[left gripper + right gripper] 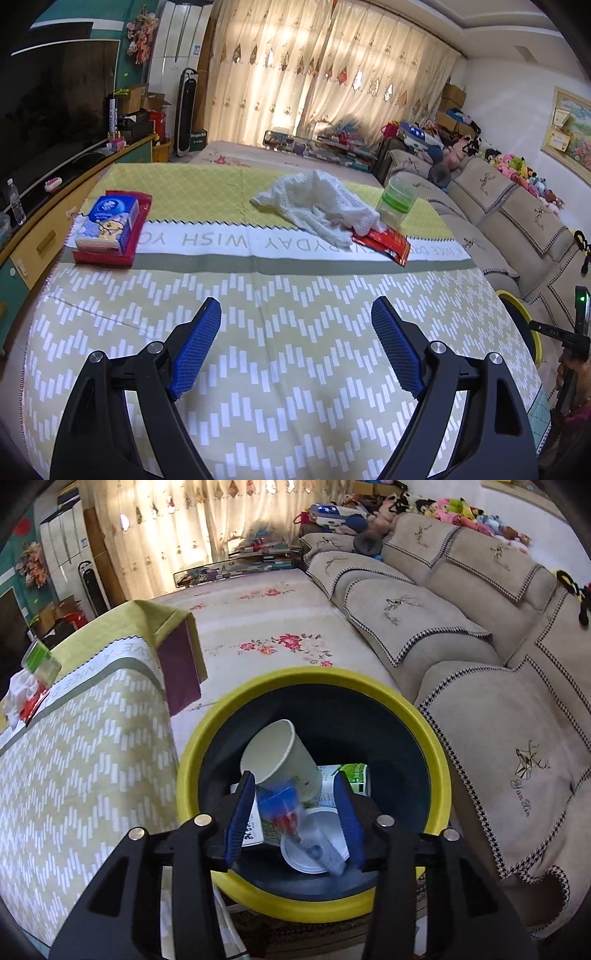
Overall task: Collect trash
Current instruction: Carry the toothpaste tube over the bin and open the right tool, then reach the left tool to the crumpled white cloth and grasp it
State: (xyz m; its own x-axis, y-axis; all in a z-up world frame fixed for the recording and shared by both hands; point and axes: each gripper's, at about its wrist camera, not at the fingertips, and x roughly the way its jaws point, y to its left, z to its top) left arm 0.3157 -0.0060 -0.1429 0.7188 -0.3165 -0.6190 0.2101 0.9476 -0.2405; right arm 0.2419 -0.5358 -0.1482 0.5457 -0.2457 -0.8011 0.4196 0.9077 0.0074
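Trash drop is the step in hand: the right tongs [295,805] hang spread over the yellow-rimmed bin [436,746] at lower centre of the right wrist view, a blurred blue-and-red wrapper [280,805] between the pads, apparently loose. Hold above the opening until it lands beside the paper cup [280,757]. The left tongs [295,347] wait spread and empty over the bench [258,332]. At upper centre of the left wrist view lie a white tissue wad [317,203] and a red packet [384,243], likely next.
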